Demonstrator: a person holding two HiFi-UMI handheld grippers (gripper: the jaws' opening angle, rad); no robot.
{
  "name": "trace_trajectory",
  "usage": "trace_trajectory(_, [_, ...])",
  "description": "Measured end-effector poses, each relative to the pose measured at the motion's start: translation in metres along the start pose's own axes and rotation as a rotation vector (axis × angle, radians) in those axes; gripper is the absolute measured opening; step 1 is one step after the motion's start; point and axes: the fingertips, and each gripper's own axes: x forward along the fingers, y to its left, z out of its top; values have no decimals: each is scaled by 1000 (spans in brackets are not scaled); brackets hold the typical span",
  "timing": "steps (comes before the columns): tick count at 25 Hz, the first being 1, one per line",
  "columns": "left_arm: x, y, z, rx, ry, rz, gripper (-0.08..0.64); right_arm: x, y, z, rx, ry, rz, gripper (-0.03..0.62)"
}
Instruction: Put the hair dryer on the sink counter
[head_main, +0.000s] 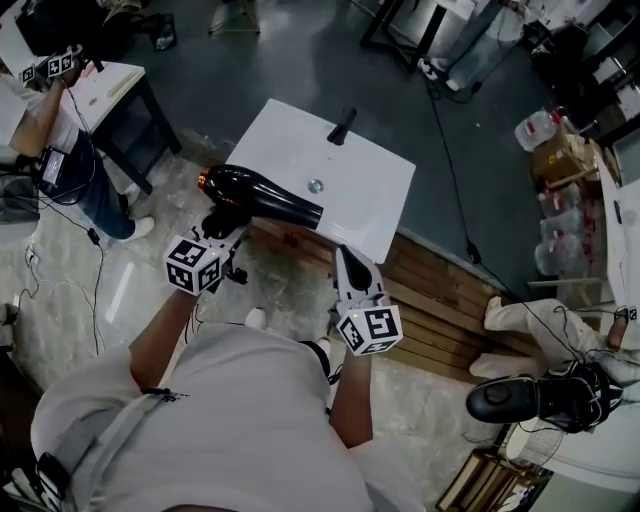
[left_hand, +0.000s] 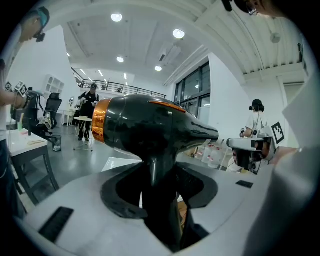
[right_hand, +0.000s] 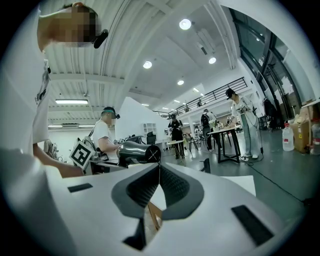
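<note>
My left gripper (head_main: 222, 232), centre-left in head view, has its jaws clamped on the handle of the hair dryer (head_main: 262, 195). Dryer's level, nozzle pointing right, overlapping the near-left edge of the white sink counter (head_main: 375, 195); can't tell if it's touching. Right gripper (head_main: 347, 258), just right of centre: jaws pressed together, nothing btwn them.

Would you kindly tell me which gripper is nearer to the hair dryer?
Left. The left gripper grips the hair dryer by its handle; the right gripper, shut and empty, hangs apart from its nozzle, at the edge of the sink counter.
</note>
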Motion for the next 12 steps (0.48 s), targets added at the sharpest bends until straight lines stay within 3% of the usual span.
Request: trace_trajectory(12, [-13, 45, -6, -24, -3, 6, 179, 37, 28, -5, -14, 26, 1, 9])
